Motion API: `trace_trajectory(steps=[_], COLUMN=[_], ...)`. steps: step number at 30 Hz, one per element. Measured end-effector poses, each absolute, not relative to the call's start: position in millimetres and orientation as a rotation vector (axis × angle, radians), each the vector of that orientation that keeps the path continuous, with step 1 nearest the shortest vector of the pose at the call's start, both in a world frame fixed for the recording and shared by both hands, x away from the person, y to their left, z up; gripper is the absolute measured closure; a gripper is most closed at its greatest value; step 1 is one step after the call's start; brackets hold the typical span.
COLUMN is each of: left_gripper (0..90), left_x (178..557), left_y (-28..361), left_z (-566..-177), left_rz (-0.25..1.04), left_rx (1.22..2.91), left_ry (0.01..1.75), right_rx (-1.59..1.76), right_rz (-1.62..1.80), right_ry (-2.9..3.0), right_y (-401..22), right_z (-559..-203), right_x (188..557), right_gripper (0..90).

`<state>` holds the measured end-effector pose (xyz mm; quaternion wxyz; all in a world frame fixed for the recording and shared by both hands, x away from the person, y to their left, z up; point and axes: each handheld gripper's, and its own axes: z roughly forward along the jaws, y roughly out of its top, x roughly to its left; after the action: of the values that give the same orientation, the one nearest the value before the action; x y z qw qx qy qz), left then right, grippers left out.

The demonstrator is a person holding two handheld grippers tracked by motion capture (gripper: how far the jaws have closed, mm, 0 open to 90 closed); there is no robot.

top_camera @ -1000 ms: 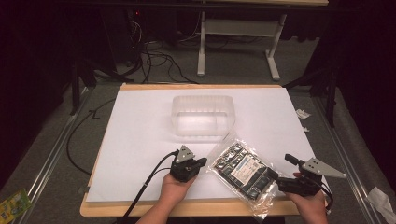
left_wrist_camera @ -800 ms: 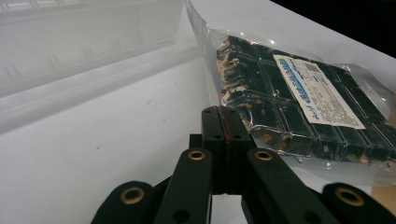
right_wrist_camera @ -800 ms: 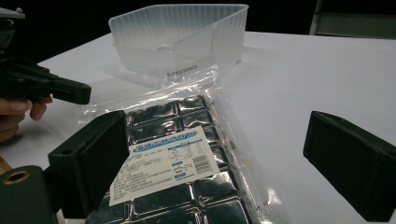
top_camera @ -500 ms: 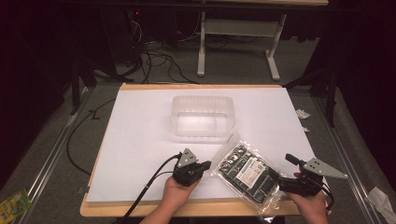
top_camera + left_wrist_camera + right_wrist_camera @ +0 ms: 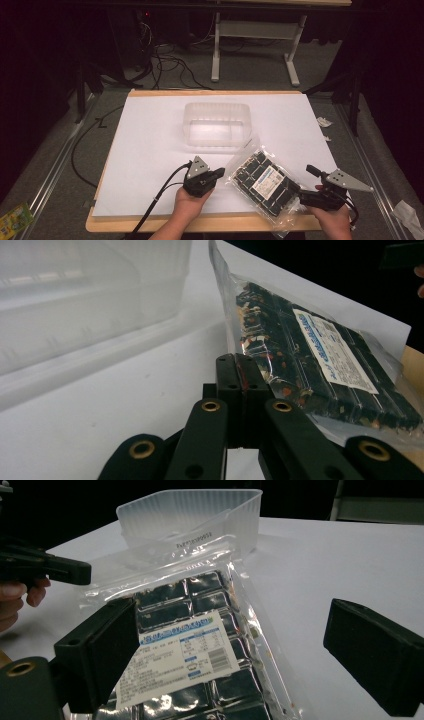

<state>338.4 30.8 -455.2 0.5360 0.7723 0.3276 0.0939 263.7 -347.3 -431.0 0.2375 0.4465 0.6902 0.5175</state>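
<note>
My left gripper [image 5: 214, 176] is pressed together just beside the packet [image 5: 264, 181] on the counter [image 5: 150, 145]; my right gripper [image 5: 235, 655] stands spread, seemingly astride the packet's near end.

Wooden table [image 5: 150, 223], white sheet [image 5: 150, 150] covering nearly whole top; bare wood strip along near and far edges. Clear plastic tub [image 5: 216, 124] on sheet, centre, toward far side. Clear bag [image 5: 265, 181] of dark blocks with white label on sheet, near right, lying diagonally, near end reaching table's near edge, far end close to tub. Bag's far end looks slightly raised off sheet in left gripper view.
</note>
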Motion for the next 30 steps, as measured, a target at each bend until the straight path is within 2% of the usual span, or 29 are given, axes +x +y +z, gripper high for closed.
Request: trace_trajectory(steps=[16,20,30], left_gripper=[90.0,90.0,90.0], left_x=[358.2,358.4,356.0], left_y=[76.2,79.1,76.0], left_z=[-409.4,-404.7,-394.0], left_rz=[0.431,0.444,0.451], left_rx=[1.732,1.725,1.696], left_ry=[0.836,0.837,0.82], right_rx=[1.21,1.228,1.242], right_rz=[1.491,1.526,1.56], right_ry=[1.952,2.012,2.121], right_y=[-328.9,-319.3,-282.0], right_z=[-422.8,-419.9,-417.5], right_x=[272.1,285.6,354.6], right_gripper=[7.6,6.8,8.4])
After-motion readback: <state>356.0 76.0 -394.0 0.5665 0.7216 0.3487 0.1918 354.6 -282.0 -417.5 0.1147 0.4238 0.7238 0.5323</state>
